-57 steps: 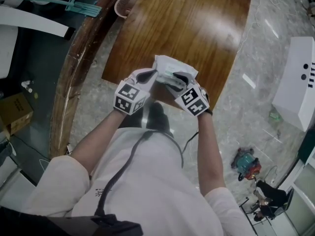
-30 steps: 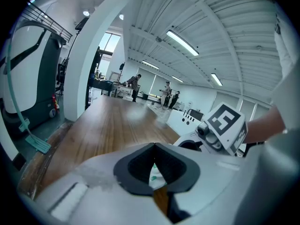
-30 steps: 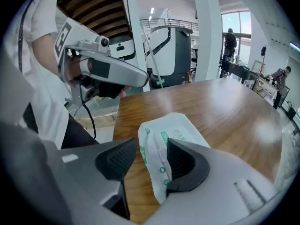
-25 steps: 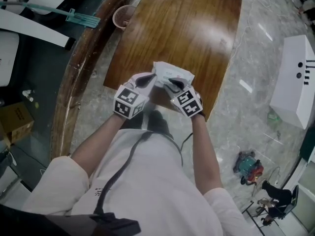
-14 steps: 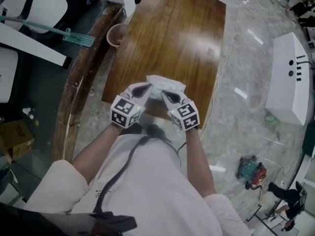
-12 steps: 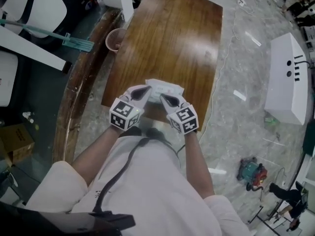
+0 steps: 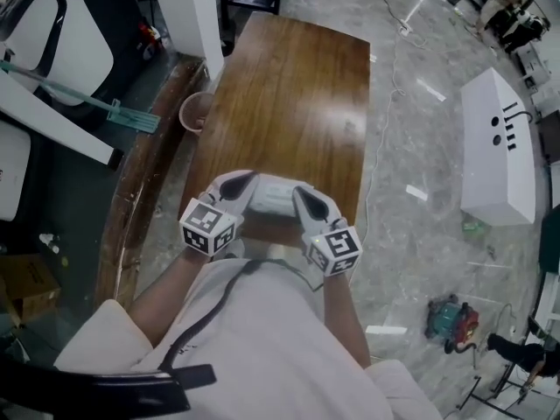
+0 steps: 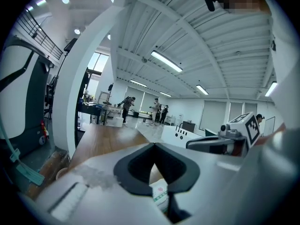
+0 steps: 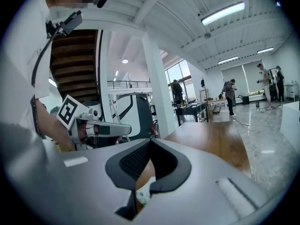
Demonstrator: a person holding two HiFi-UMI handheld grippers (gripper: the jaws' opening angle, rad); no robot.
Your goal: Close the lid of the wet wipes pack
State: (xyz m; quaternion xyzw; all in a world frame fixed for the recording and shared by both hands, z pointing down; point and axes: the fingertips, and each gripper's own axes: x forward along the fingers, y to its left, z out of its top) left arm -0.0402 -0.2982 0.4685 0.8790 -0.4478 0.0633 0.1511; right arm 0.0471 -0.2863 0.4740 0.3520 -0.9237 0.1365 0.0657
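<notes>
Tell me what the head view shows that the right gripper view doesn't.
Only the head view: most of the wet wipes pack, held between both grippers, and a pink cup beside the wooden table. Only the right gripper view: the right gripper with jaws shut on a sliver of the pack, ceiling lights, distant people. Both: that table and the left gripper.

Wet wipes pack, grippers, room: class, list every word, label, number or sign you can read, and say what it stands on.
Wet wipes pack: green and red print, too small and blurred to read.
Left gripper and right gripper: black-and-white square marker patterns only, no letters or numbers.
Elsewhere: no text that can be read.
</notes>
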